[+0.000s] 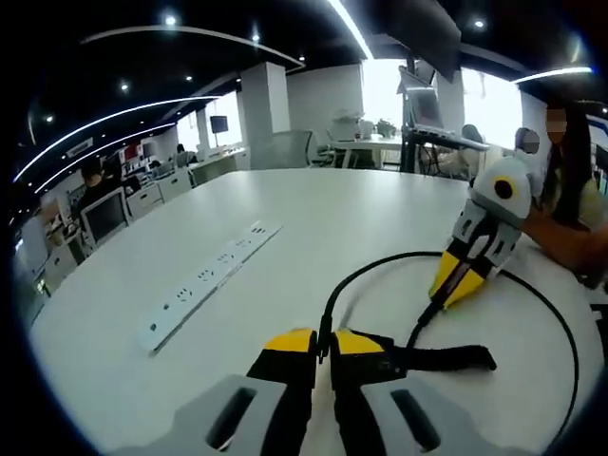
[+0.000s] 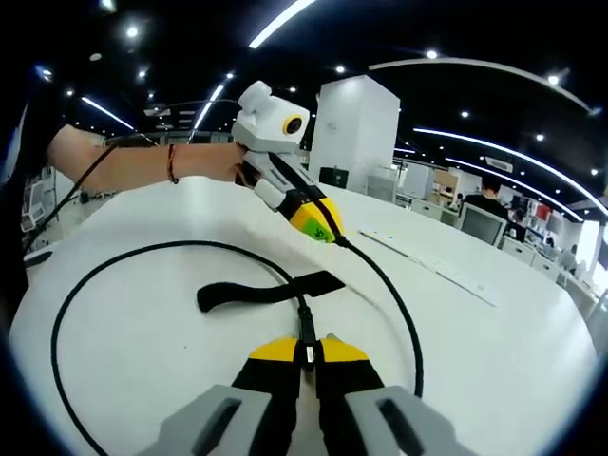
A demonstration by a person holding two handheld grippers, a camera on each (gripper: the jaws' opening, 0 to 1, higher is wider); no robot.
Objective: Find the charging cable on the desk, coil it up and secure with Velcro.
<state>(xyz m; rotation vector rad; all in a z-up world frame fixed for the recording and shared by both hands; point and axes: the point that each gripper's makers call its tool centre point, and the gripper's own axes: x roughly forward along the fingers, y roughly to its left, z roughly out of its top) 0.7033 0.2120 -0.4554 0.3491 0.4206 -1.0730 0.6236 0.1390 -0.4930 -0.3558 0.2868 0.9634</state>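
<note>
One cable (image 1: 532,294); one Velcro strap (image 2: 271,290); two grippers — left (image 1: 323,344), right (image 2: 306,350) — both clamped on cable.

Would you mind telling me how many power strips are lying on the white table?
1. The power strip lies on the table, left of the left gripper; it also shows beyond the cable in the right gripper view.

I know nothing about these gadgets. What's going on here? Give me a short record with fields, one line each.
Place: white table in an open office
Cable: black cable lying in a big loop on the table
Strap: black Velcro strap lying flat, attached to the cable, not yet wrapped
Left gripper: shut on the cable
Right gripper: shut on the cable near the strap
Other item: white power strip on the table, apart from the cable
Progress: cable not yet coiled tight
</note>
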